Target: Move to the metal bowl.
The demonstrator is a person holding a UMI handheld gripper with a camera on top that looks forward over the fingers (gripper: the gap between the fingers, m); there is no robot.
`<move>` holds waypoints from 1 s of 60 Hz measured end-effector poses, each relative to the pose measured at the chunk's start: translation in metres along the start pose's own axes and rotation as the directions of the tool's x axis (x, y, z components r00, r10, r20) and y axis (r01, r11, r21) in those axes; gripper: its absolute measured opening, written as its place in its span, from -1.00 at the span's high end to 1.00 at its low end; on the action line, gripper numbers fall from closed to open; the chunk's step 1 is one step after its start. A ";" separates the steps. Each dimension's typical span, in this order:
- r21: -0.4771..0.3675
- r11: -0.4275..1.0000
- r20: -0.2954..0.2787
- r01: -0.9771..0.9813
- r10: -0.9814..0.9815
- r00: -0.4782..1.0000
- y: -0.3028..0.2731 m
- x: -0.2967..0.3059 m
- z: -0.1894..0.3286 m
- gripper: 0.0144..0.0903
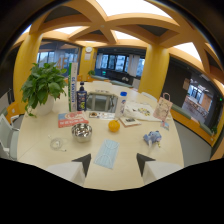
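Note:
The metal bowl (81, 132) is a shiny round bowl standing on the pale table (35, 140), beyond my left finger and slightly to its left. My gripper (113, 163) hovers over the near part of the table with its two dark fingertips well apart and nothing between them, so it is open. A light blue face mask (106, 153) lies flat just ahead, between the fingertips and a little past them. The bowl is a short stretch farther than the mask.
An orange fruit (114, 125) sits right of the bowl. A clear glass dish (58, 143) lies left of it. A potted plant (44, 86), dark bottle (81, 96), grey box (101, 102), white bottle (121, 103), paper bag (163, 108) and blue cloth (153, 137) stand farther back and right.

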 end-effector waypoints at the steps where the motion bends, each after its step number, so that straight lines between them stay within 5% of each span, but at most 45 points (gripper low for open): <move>1: -0.001 1.000 0.001 0.002 -0.002 1.000 0.000 0.000 0.002 -0.90; 26: -0.033 0.999 0.074 0.033 -0.030 0.997 0.000 -0.080 0.017 -0.89; 60: -0.122 0.992 0.164 0.028 -0.007 0.986 -0.032 -0.155 0.198 -0.89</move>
